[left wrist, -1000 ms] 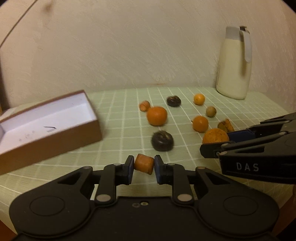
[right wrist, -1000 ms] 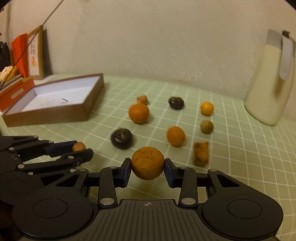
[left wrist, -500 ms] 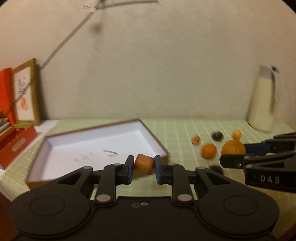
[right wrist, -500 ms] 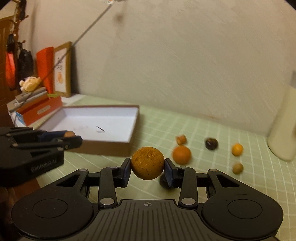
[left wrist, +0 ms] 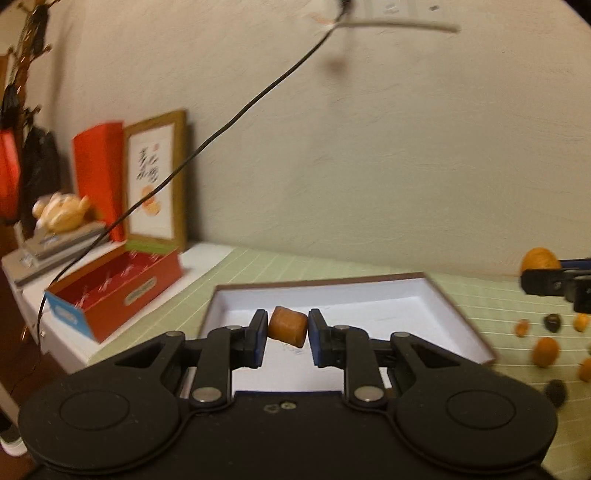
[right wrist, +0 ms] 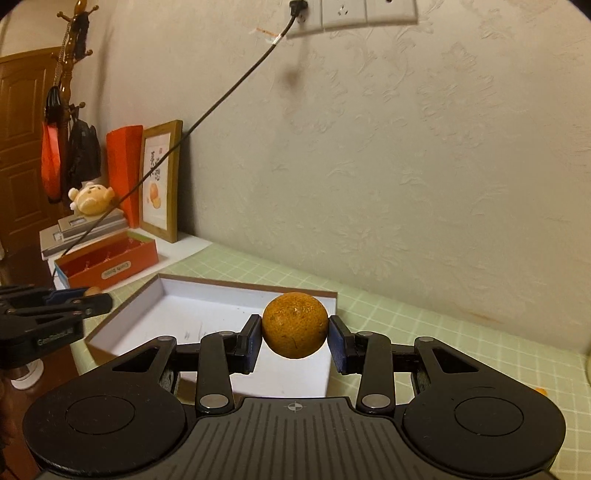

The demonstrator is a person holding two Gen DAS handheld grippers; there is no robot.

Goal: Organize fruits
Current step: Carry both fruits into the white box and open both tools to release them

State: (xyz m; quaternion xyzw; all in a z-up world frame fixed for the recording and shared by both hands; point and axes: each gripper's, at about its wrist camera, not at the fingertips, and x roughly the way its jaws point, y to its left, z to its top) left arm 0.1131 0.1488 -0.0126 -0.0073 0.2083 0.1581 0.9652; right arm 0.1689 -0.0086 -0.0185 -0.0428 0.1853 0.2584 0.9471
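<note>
Left gripper (left wrist: 284, 329) jaws clamped on small orange chunk (left wrist: 288, 326) – held above white-lined box (left wrist: 448, 306). Right gripper (right wrist: 294, 330) jaws clamped on round orange fruit (right wrist: 294, 325) – over same box on green checked worktop (right wrist: 424, 328). Other fruits (left wrist: 546, 350) loose on worktop beside box.

You are facing a cream textured wall (right wrist: 406, 155) under dim warm light, with a black cable (right wrist: 221, 99) hanging down from a socket strip (right wrist: 351, 14). A framed picture (right wrist: 160, 181) is leaning against it, and a wooden door (right wrist: 22, 147) and coat stand (right wrist: 70, 55) are standing at left, beyond the green-checked table (right wrist: 424, 314).
</note>
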